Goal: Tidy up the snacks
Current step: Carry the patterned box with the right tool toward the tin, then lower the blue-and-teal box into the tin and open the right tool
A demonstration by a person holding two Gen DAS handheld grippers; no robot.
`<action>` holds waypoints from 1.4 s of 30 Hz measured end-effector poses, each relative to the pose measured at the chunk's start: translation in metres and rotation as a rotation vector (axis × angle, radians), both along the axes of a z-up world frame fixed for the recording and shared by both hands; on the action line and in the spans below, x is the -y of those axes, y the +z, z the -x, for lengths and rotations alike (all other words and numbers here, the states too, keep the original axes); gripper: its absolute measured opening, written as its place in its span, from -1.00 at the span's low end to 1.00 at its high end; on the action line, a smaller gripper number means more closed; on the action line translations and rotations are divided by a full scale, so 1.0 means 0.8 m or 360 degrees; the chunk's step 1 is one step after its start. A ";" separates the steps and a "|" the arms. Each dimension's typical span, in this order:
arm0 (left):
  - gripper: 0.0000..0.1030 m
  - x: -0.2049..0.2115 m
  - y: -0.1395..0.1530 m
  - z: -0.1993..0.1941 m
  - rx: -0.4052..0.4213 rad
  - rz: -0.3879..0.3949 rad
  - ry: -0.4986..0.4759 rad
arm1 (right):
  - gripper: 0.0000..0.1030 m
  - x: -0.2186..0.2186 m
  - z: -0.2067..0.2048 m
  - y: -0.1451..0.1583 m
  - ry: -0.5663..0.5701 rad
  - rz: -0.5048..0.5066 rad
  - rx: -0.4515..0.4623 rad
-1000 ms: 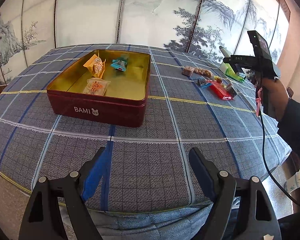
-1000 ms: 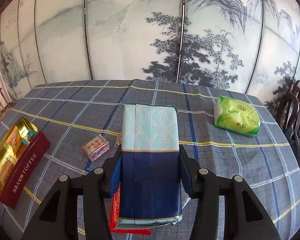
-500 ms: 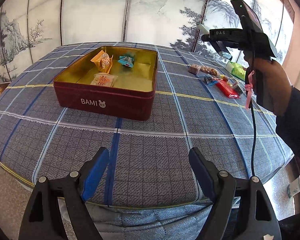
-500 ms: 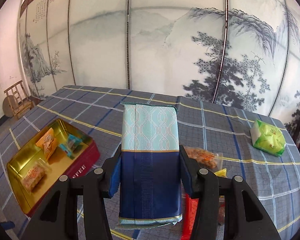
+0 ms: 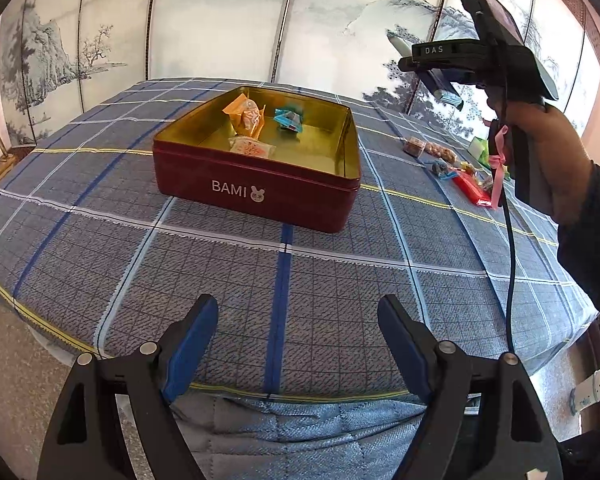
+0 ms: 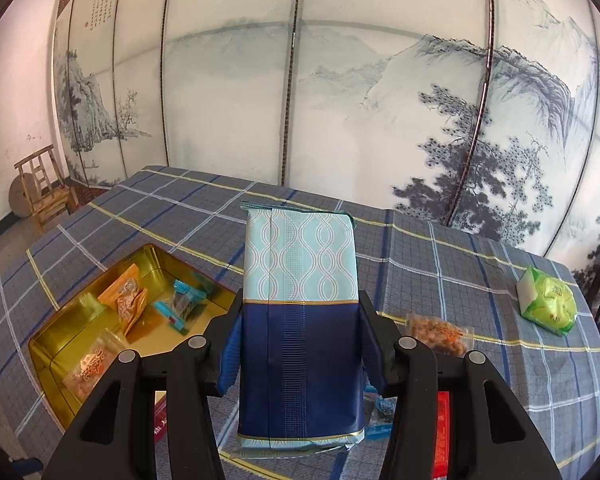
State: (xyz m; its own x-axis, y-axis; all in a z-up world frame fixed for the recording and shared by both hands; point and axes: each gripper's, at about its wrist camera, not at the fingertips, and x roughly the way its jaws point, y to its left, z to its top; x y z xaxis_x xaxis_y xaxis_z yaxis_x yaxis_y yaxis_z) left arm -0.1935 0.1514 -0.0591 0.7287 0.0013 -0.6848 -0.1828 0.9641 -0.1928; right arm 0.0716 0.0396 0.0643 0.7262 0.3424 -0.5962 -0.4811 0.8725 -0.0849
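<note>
The right gripper (image 6: pixel 300 344) pinches a tall blue packet (image 6: pixel 300 320) between its two pads, gripped across the dark lower half so the pale patterned top stands up ahead of the fingers. Held this way, upright and clear of the bench (image 6: pixel 460 280), the packet can be carried over the rim of the tin (image 6: pixel 52 360), which lies ahead and to the left of this gripper with its gold inside open to receive it. Three small wrapped snacks already lie in the tin: an orange packet (image 6: pixel 126 298), a teal-wrapped sweet (image 6: pixel 182 304) and a clear packet with red print (image 6: pixel 90 364). To the right of the gripper a clear bag of nuts (image 6: pixel 440 330) lies near, and a green packet (image 6: pixel 548 300) sits well apart, further right; these look like what is left to sort.

The left gripper (image 5: pixel 296 340) hangs spread wide with nothing between its pads, low over the near edge of the bench, with the tin (image 5: pixel 260 196) straight ahead and well apart. It seems to wait, free to steady the tin if needed.

The blue packet hides much of what lies under the right gripper: only slivers of a red wrapper (image 6: pixel 442 440) and a blue one show past its fingers. In the left wrist view the person's hand (image 5: pixel 548 152) and the right gripper's body cover part of the loose snacks, and the held packet shows only as a small edge.
</note>
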 end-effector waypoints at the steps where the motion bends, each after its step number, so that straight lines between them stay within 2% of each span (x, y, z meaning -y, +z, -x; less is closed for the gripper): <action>1: 0.52 -0.003 -0.001 0.001 -0.0005 0.0003 0.0008 | -0.01 -0.008 0.002 0.000 0.0010 0.0008 0.0003; 7: 0.52 -0.016 -0.009 0.008 -0.0037 0.0032 0.0047 | -0.01 -0.048 0.019 -0.007 0.0059 0.0066 0.0016; 20: 0.52 -0.034 -0.013 0.028 -0.0019 0.0072 0.0090 | -0.01 -0.111 0.043 -0.024 0.0136 0.0169 -0.0002; 32: 0.52 -0.050 -0.011 0.043 0.0002 0.0114 0.0140 | -0.01 -0.145 0.052 -0.044 0.0194 0.0219 -0.0058; 42: 0.52 -0.051 -0.013 0.045 0.0003 0.0097 0.0137 | -0.01 -0.162 0.054 -0.075 0.0232 0.0254 -0.0154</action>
State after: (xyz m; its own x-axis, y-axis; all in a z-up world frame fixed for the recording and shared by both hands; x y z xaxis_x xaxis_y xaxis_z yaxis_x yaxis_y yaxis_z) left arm -0.2298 0.1924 -0.0692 0.7289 0.0225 -0.6842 -0.2643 0.9312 -0.2509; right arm 0.0284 0.1695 0.0046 0.6128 0.3353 -0.7156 -0.6136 0.7725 -0.1634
